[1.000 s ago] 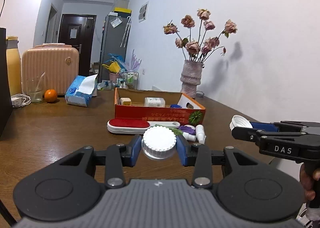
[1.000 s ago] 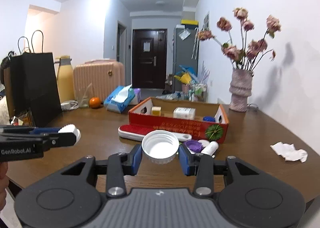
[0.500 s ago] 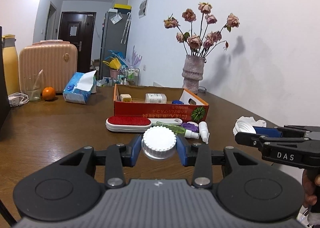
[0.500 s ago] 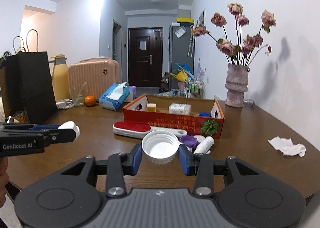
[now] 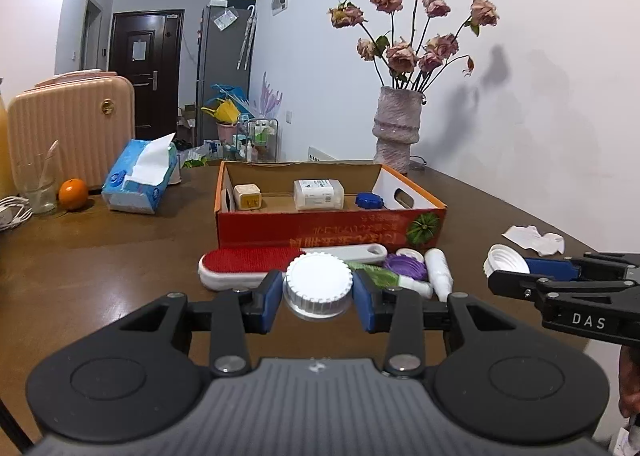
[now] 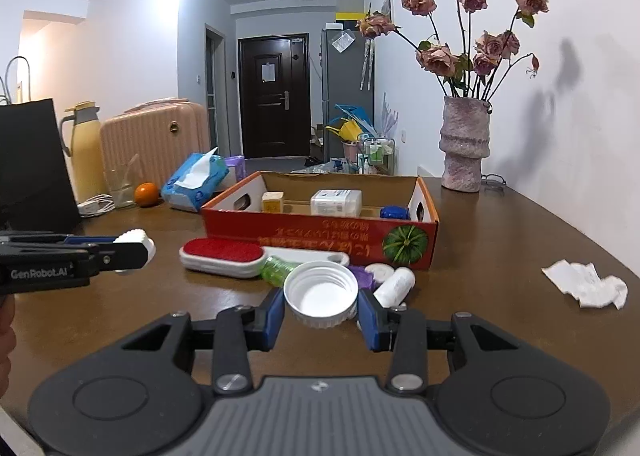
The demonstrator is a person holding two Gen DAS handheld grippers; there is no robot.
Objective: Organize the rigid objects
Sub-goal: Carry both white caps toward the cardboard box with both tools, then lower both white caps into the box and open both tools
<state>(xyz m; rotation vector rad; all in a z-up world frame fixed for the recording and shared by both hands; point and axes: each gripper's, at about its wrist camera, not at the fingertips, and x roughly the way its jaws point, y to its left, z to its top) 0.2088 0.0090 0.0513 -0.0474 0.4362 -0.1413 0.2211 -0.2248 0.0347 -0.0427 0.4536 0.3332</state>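
your left gripper (image 5: 318, 298) is clamped on a white ribbed cap (image 5: 318, 284), closed top facing up, pads narrowly spread and pressing its grooved sides. your right gripper (image 6: 321, 310) is likewise closed around a white lid (image 6: 321, 294), hollow side up, so you see the smooth inner well and threaded rim. both are hard, round plastic pieces with no long axis, so the approach angle matters little. what counts is the red cardboard box (image 5: 320, 226): it lies straight ahead of both sets of fingers and a little above the caps in view, with a clutter of loose items between. that clutter sits just in front of the box wall: a lint brush (image 5: 248, 264) with a red felt face and white handle lying crosswise, a purple lid (image 5: 405, 266), a small white bottle (image 5: 438, 274) and a green-labelled tube (image 5: 376, 276). inside the box are a small cream block (image 5: 248, 198), a clear plastic container (image 5: 318, 194) and a blue cap (image 5: 369, 201). the two hands look about equally near; by my judgement each must lift over the near wall to drop its piece in.
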